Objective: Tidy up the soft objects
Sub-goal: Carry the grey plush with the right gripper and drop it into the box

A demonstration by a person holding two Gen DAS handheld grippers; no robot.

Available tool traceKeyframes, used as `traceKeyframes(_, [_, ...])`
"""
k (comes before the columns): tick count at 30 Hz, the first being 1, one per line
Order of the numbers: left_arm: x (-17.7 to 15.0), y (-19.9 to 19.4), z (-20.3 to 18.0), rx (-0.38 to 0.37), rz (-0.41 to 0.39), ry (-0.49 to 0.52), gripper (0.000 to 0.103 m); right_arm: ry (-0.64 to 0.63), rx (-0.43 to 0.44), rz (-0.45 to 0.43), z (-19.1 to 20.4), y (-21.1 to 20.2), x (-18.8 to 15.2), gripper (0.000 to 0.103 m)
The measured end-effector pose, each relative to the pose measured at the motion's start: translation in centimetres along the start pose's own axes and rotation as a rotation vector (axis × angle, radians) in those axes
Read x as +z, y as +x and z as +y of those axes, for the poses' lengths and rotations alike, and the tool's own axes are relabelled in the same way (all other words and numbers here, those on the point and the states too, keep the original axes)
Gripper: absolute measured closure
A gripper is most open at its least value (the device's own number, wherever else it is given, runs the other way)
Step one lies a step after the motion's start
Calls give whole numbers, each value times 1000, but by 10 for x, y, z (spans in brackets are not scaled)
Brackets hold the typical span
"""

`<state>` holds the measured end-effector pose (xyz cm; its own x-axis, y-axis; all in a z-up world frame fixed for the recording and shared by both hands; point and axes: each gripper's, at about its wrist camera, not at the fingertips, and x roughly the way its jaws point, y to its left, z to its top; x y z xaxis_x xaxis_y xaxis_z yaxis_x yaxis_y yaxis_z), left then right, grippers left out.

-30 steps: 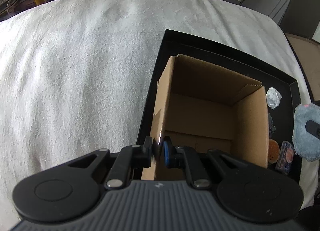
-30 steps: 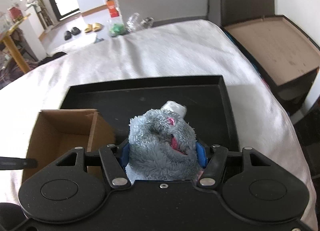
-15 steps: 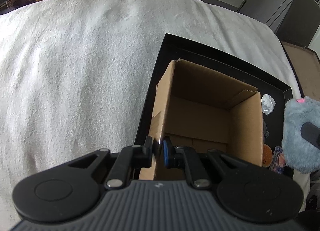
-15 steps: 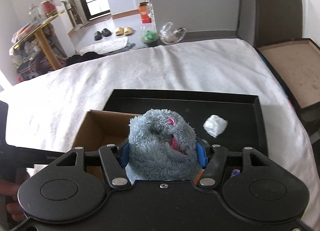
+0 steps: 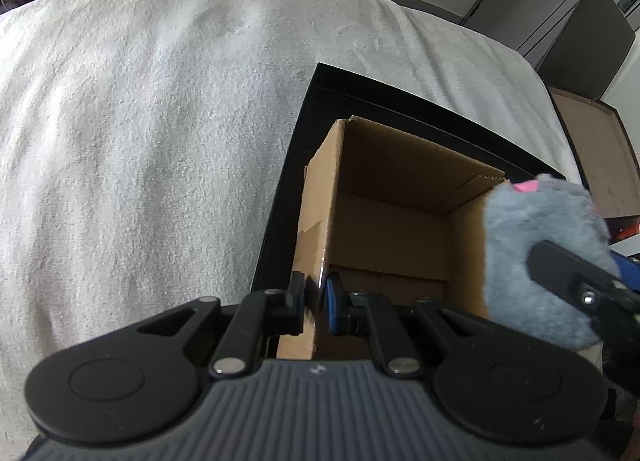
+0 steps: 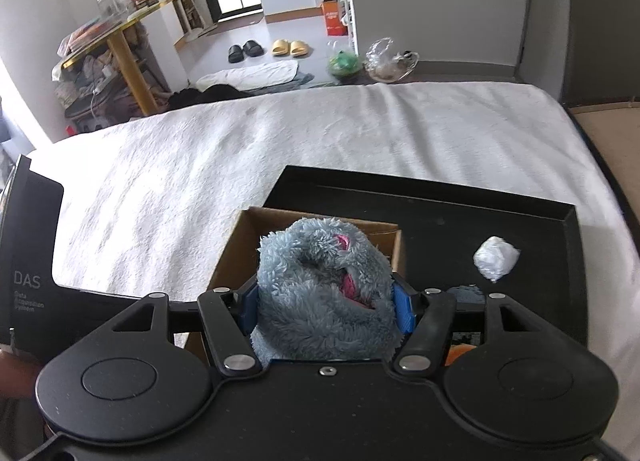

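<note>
Right hand-held gripper (image 6: 326, 311) clamped on blue-grey plush toy (image 6: 324, 293), held above cardboard box (image 5: 400, 221) ahead; plush light, squashy, best gripped mid-body. Left hand-held gripper (image 5: 316, 301) pinches near box wall, steadying it on black tray (image 5: 316, 97)

Fluffy blue plush toy (image 6: 324, 293), matt brown cardboard box (image 5: 392, 197), glossy black tray (image 6: 520, 229), nubbly white blanket (image 5: 140, 121).

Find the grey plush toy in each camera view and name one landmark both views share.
Left wrist view: the plush toy sits at the right edge, held by the right gripper beside the cardboard box.
Right wrist view: the plush toy fills the lower centre, between the gripper's fingers.
Shared landmark: the cardboard box on the black tray.
</note>
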<state>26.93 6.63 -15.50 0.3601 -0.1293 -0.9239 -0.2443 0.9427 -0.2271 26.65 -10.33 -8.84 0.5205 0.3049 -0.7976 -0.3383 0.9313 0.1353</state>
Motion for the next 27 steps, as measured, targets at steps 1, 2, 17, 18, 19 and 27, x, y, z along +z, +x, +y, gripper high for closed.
traceKeyframes(1, [0,1,1,-3,1,-2,93,0,2,4,2,2,0,42])
traceKeyframes(2, [0,1,3,-6,2,-5,93,2,5,9,4,4,1,42])
traceKeyframes(17, [3,2,21,-72,-5,-4,93,94,58,86,22,40,16,41])
traceKeyframes(18, [4,3,22,-76,-4,-6,93,98,60,87,23,42,17,40])
traceKeyframes(19, [5,3,22,-79,-1,-7,93,104,66,87,24,44,18,36])
traceKeyframes(27, [7,2,22,-88,8,5,92,147,36,91,16,42,15,27])
